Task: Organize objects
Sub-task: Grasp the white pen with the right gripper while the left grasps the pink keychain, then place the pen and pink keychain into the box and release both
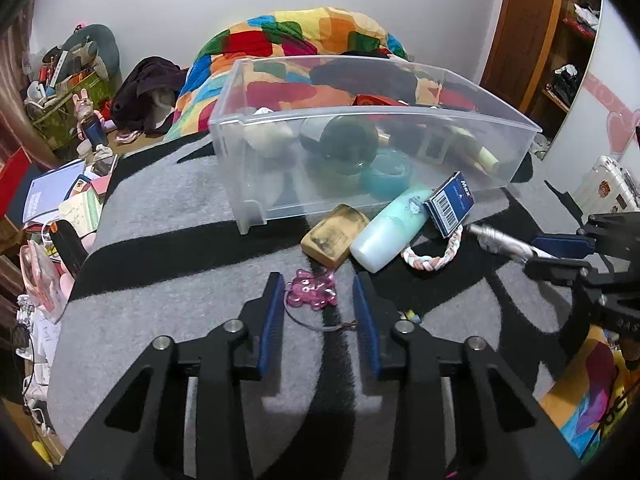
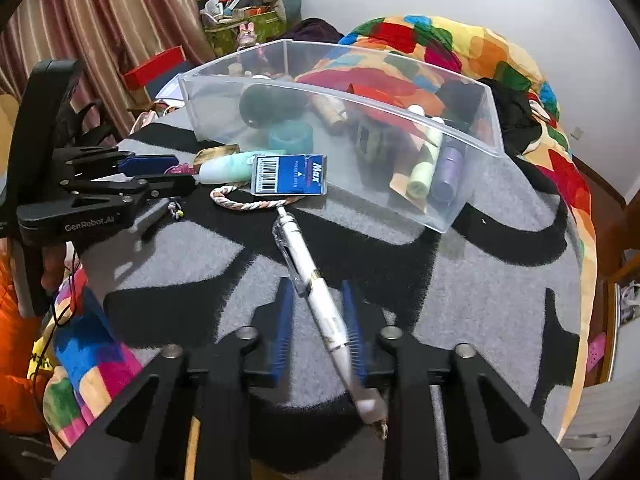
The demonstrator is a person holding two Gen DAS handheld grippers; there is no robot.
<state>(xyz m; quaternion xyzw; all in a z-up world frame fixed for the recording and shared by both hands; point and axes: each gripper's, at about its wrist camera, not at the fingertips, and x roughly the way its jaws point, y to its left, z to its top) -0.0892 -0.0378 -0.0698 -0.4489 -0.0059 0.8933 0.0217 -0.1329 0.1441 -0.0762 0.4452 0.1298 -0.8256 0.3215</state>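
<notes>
Right wrist: white pen (image 2: pixel 308 280) (clear cap) between tool (image 2: pixel 318 292) pads.

You can read "Max" in white letters on the small blue cardboard box (image 2: pixel 289 174) lying against the clear bin's front wall, next to a white barcode label; the finer print under the name is too small to make out. The black body of the left gripper (image 2: pixel 162 174) carries the grey marking "GenRobot.AI".

A bedroom: colourful quilt (image 1: pixel 304 36), curtains (image 2: pixel 100 20).
</notes>
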